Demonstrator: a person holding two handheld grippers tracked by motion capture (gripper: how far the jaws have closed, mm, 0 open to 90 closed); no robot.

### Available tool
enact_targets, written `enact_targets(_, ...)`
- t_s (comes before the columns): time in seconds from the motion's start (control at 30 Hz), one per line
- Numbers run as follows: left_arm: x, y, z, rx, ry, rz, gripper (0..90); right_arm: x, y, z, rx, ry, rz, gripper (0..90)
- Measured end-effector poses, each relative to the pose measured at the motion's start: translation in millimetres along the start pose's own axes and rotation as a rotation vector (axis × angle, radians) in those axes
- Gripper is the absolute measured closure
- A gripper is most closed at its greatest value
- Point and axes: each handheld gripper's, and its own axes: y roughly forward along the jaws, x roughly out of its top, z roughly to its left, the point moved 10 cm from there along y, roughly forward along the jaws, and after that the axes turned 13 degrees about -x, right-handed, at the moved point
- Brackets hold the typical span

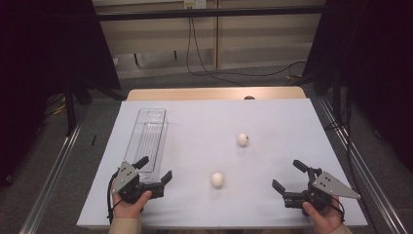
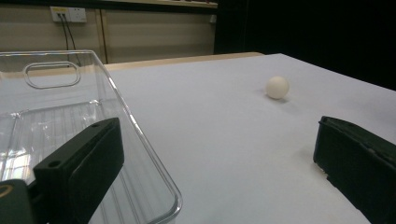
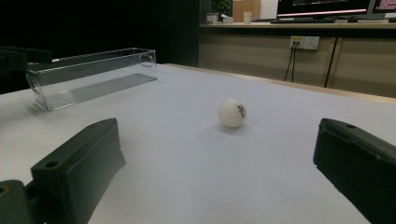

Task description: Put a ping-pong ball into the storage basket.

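Note:
A clear plastic bin [image 1: 150, 132] lies lengthwise on the left of the white table [image 1: 282, 117]. Two white balls rest on the table: one with a dark mark [image 1: 242, 139] past the middle, and a plain one [image 1: 217, 179] nearer me. My left gripper [image 1: 156, 168] is open at the bin's near end, one jaw over the bin [image 2: 65, 98] and the other over the table. A white ball [image 2: 277, 87] lies ahead to its right. My right gripper [image 1: 287, 174] is open and empty at the front right. The marked ball [image 3: 232, 113] lies ahead between its jaws, well apart from them.
A strip of wooden tabletop [image 1: 214, 93] shows beyond the white cover, with a small dark thing [image 1: 249, 97] on it. Metal rails [image 1: 53, 165] run along both sides of the table. Black stands and cables [image 1: 195, 53] are on the floor behind.

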Motion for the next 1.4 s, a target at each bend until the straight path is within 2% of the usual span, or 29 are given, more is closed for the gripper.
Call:
enact_targets(0.73, 1.3, 15.2, -12.4, -0.054, -0.029, 0.01, 1.7, -0.6, 0.5, -0.2, -0.001, -0.002, 0.002, 0.7)
enact_targets(1.4, 1.2, 29.2, -23.3, -0.089, -0.029, 0.049, 1.8, 0.1, 0.4, 0.2, 0.003, -0.004, -0.001, 0.8)
